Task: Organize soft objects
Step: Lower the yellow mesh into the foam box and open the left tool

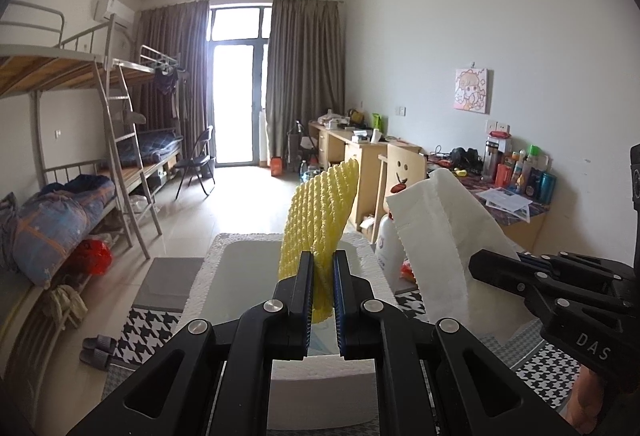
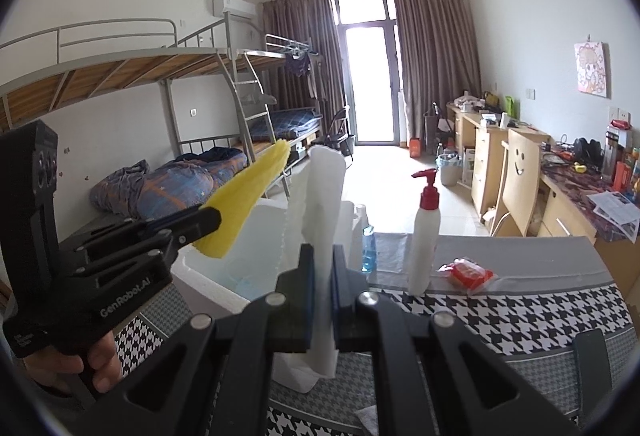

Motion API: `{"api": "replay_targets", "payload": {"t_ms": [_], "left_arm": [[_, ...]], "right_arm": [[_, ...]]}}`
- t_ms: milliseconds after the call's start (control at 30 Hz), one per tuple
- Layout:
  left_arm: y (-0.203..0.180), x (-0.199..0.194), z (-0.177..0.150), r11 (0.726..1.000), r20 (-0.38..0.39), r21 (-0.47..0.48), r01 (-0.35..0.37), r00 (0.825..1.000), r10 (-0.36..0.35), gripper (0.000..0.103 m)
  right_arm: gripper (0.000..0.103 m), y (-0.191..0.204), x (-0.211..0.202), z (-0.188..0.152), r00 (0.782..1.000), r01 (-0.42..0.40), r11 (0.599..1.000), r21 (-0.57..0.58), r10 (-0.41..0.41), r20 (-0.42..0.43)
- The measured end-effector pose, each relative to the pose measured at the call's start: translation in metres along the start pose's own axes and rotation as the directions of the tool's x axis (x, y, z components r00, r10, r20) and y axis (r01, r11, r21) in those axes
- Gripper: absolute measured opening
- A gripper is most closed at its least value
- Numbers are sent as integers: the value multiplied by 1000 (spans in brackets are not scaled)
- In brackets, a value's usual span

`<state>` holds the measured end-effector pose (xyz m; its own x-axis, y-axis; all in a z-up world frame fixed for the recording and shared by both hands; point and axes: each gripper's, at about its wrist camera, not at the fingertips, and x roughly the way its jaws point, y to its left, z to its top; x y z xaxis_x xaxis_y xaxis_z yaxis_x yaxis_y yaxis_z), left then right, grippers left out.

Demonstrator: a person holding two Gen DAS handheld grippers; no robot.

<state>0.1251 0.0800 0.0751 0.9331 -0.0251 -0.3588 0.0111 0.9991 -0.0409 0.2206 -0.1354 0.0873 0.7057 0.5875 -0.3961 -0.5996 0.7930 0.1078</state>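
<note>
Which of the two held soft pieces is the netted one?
The yellow foam net in the left gripper; the right gripper holds smooth white paper.

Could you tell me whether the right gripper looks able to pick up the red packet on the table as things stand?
Probably not yet. The right gripper is shut on the white paper towel, so it would have to drop that first. The red packet itself lies in the open beside the pump bottle, with nothing covering it.
</note>
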Motion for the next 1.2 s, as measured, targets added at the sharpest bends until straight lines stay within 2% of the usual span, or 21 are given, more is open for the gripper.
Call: {"api": "replay_targets", "payload": {"t_ms": [367,1200], "left_arm": [[14,17,-2,1000,-45,-12,-4,999,3,10],[16,48,-8,1000,-138,-22,-11,990,8,10]], "right_arm": [[10,4,10,2,1000,4,1000,10,-4,-18],[10,2,23,-1,999,18,1000,19,-18,-41]]}}
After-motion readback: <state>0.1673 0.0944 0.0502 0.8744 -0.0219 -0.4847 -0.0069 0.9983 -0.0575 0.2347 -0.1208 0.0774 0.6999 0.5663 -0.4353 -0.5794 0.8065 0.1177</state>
